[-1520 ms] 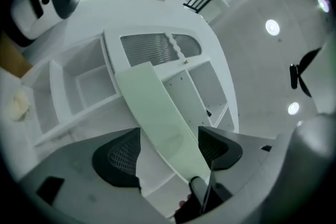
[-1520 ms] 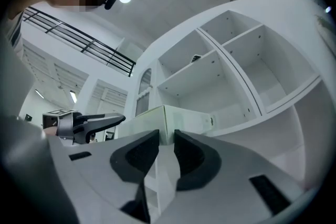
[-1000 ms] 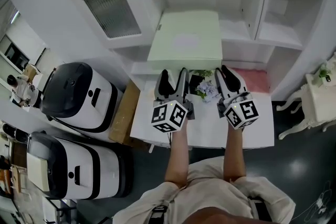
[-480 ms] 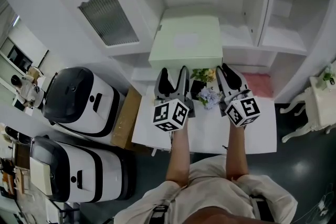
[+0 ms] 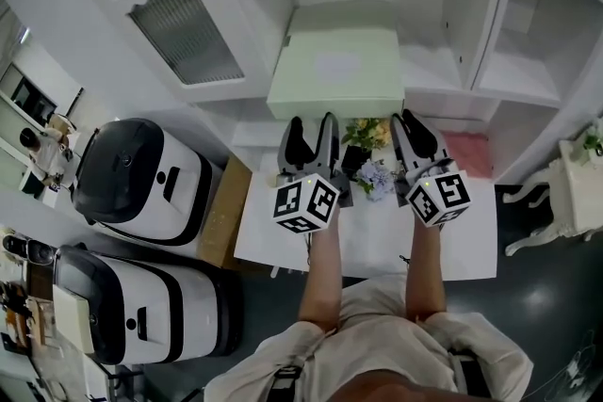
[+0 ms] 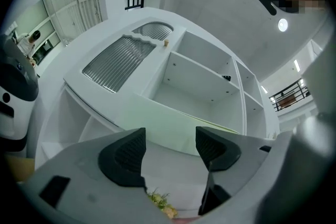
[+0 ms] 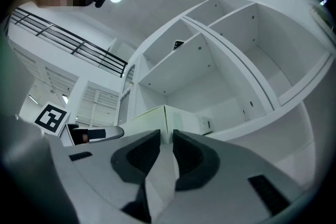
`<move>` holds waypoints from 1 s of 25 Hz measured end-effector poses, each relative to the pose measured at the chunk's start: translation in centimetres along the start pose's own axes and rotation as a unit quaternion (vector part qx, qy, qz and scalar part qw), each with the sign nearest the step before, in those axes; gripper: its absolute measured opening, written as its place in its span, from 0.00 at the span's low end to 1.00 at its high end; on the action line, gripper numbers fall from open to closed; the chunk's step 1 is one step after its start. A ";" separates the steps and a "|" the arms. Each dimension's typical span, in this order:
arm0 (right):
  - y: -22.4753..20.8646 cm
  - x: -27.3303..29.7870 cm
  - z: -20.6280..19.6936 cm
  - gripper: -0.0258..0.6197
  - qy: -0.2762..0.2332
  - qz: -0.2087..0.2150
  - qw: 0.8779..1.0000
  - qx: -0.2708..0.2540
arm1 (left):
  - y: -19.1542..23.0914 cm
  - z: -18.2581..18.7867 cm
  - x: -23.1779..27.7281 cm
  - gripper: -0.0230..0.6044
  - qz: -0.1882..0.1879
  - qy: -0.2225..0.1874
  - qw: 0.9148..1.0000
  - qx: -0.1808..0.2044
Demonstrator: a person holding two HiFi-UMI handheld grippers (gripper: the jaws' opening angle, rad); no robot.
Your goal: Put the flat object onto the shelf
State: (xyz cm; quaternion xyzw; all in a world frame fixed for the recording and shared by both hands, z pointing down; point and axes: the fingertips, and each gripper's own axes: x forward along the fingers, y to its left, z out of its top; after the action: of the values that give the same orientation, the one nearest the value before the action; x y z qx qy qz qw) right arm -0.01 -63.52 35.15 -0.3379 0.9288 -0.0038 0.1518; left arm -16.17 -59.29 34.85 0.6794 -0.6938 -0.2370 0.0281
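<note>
We note the pale green flat object [image 5: 337, 75] level at the mouth of the shelf's [image 5: 495, 5] middle compartment. The right gripper [image 5: 415, 129] is clamped on its near edge. The left gripper's [image 5: 309, 129] jaws, wide apart, have just been closing slightly; nothing is pinched between them, and the object's edge lies just beyond.

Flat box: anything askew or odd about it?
Nothing damaged or spilled. The pale green flat box is square to the shelf, but its near edge overhangs the front, with the right gripper shut on its near right corner.
</note>
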 end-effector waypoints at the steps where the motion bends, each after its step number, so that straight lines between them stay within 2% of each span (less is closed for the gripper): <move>1: 0.0 0.1 0.0 0.24 0.001 0.002 1.000 0.001 | 0.2 0.1 0.1 0.51 0.003 -0.003 1.000 -0.002; 5: 0.1 0.4 -0.2 0.25 0.002 0.002 1.000 0.012 | 0.8 0.1 0.2 0.48 0.015 -0.007 1.000 -0.002; 8: -0.2 0.3 -0.3 0.25 -0.002 -0.003 1.000 0.031 | 0.5 -0.2 0.3 0.48 0.010 -0.002 1.000 0.006; 12: -0.3 0.0 -0.4 0.25 0.001 -0.043 0.999 0.033 | 1.0 0.2 -0.8 0.48 0.005 0.004 1.000 0.000; 15: 0.0 -1.0 -0.5 0.22 0.015 -0.080 0.997 0.007 | 1.7 0.6 -2.9 0.48 0.011 0.005 1.000 0.014; 20: 2.1 -3.7 -0.9 0.22 0.028 -0.100 0.995 0.001 | 1.9 0.8 -5.8 0.48 0.003 0.028 0.998 0.051; 25: 5.7 -7.0 -0.6 0.22 0.040 -0.116 0.992 -0.022 | 0.7 1.4 -9.1 0.48 -0.026 0.047 0.995 0.080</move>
State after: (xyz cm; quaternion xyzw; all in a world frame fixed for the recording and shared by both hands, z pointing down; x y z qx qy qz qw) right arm 1.32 -54.81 37.00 -0.4459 0.8887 -0.0143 0.1059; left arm -16.66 -50.25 36.46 0.7075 -0.6908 -0.1493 -0.0003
